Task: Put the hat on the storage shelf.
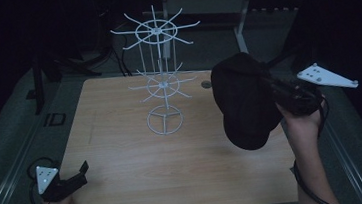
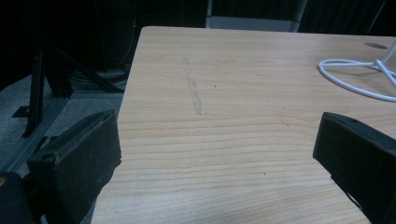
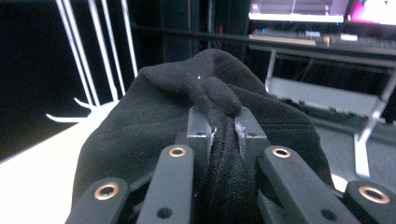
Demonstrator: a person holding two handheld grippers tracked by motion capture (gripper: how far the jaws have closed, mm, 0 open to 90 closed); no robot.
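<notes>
A black cap (image 1: 243, 101) hangs above the right side of the wooden table (image 1: 124, 157), held up in my right gripper (image 1: 277, 88), which is shut on a fold of its fabric. In the right gripper view the cap (image 3: 154, 121) bulges out ahead of the pinched jaws of my right gripper (image 3: 225, 122). A white wire display rack (image 1: 160, 69) with two tiers of hooks stands at the table's far middle, left of the cap. My left gripper (image 1: 83, 171) rests low at the table's near left corner, open and holding nothing (image 2: 219, 154).
The rack's round wire base (image 2: 359, 74) lies ahead and to the right of the left gripper. A metal frame (image 1: 243, 10) stands behind the table. Dark floor and cables surround the table; a small round grommet (image 1: 206, 84) sits near the far edge.
</notes>
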